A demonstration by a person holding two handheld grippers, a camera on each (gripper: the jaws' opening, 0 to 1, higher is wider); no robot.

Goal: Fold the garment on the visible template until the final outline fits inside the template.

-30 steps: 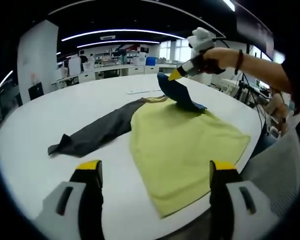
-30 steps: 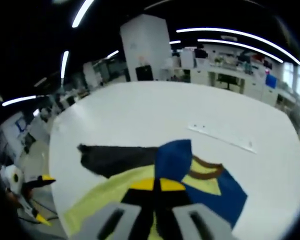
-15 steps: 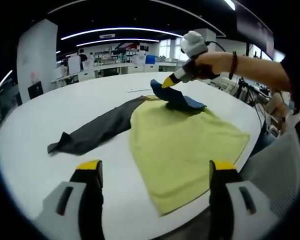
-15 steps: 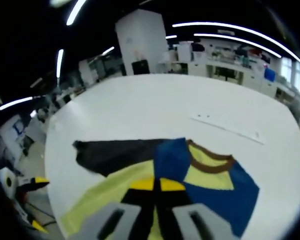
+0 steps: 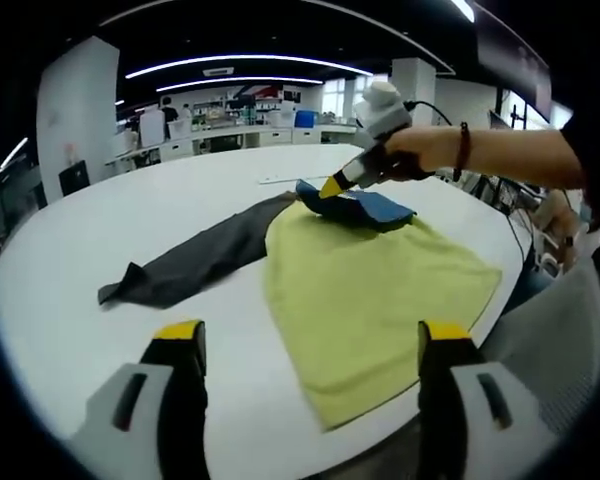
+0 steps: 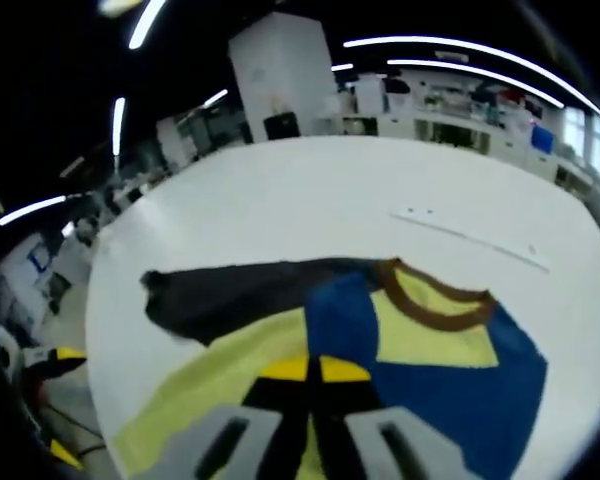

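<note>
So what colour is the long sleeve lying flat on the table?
The sleeve is dark grey, clearest in the left gripper view.

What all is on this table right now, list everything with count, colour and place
Table: one, white, round-edged, under everything.
Shirt: one, yellow-green body, lying flat near the table's edge.
Dark sleeve: one, charcoal, stretched out flat away from the body.
Blue sleeve: one, blue, being folded over the body near the collar.
Collar: one, brown trim.
Ruler-like strip: one, pale, beyond the shirt.
Left claw: open, hovering near the hem.
Right claw: shut on the blue sleeve.
</note>
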